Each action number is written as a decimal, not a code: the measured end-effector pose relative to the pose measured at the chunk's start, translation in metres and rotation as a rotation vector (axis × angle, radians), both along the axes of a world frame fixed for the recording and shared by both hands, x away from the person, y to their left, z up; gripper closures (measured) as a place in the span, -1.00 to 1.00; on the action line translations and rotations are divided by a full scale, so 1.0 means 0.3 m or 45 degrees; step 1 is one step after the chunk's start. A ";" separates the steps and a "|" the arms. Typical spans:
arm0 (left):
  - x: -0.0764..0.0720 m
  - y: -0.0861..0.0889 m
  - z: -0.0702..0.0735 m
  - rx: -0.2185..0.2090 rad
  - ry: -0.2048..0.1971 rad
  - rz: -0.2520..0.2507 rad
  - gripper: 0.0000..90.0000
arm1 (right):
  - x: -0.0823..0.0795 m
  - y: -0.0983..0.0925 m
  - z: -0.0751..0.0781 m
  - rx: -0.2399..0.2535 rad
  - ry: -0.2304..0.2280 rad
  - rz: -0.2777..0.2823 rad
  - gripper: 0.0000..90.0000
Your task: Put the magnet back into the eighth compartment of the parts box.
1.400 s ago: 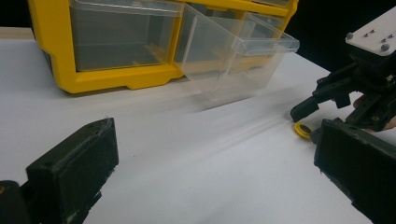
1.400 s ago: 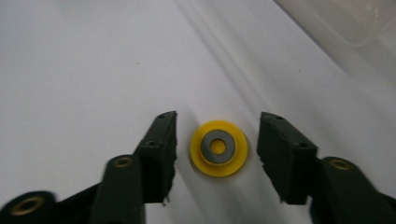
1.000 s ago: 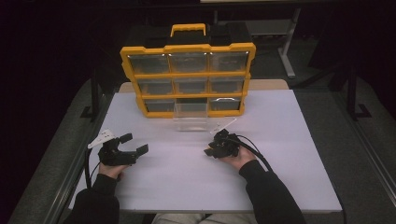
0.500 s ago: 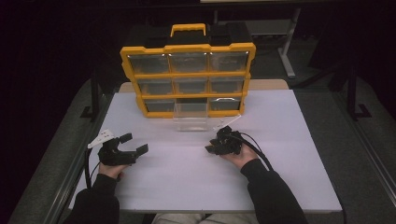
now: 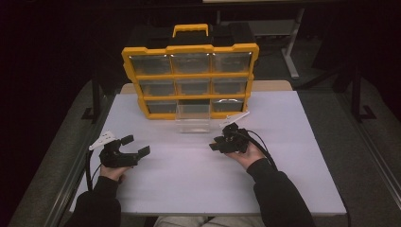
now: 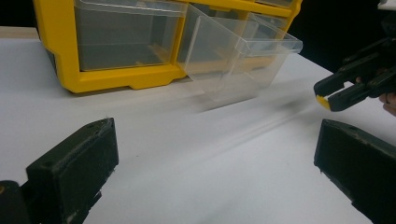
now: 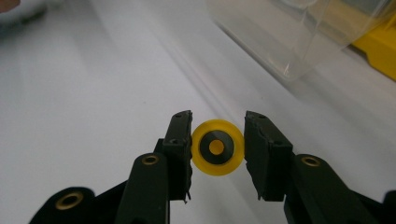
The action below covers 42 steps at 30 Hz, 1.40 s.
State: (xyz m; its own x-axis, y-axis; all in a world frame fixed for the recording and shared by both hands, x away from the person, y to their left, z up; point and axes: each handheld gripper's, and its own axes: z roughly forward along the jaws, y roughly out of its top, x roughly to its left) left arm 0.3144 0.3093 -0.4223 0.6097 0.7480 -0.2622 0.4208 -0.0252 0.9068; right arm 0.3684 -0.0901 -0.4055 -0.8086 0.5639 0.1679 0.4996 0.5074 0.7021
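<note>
a dark room surrounds a white desk (image 5: 283, 142) in the high view, with grey floor on either side. at the far edge of the desk we see a yellow organizer (image 5: 190, 75) standing upright, three rows of three clear drawers and a yellow handle on top. one clear drawer (image 5: 193, 118) from the bottom row's middle slot is out and sits on the desk just in front of the organizer; in the left gripper view we see it tilted, its near end down on the white surface (image 6: 236, 60).

the left gripper (image 5: 135, 145) rests near the left edge of the desk, held by a dark-sleeved arm, its jaws spread wide with nothing between them. the right gripper (image 5: 216, 144) sits near the middle of the desk, just in front and to the right of the clear drawer. in the right gripper view it (image 7: 217, 140) pinches a small yellow wheel (image 7: 217, 147), black ringed with a yellow centre, by its rim, one black pad on each side, above the white desk and clear of it.
</note>
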 end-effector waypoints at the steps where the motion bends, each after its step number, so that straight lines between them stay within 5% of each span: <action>1: 0.000 0.000 0.000 0.000 0.000 0.000 -1.00 | -0.001 0.000 0.010 0.006 -0.004 0.000 0.37; 42: -0.001 0.006 0.003 -0.010 -0.001 0.011 -1.00 | 0.061 0.042 0.219 0.049 -0.043 0.045 0.37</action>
State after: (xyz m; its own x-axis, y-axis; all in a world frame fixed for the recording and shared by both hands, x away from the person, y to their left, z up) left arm 0.3143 0.3110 -0.4214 0.6035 0.7511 -0.2677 0.4202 -0.0142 0.9073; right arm 0.3868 -0.0775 -0.3398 -0.8333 0.5287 0.1615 0.4579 0.4965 0.7374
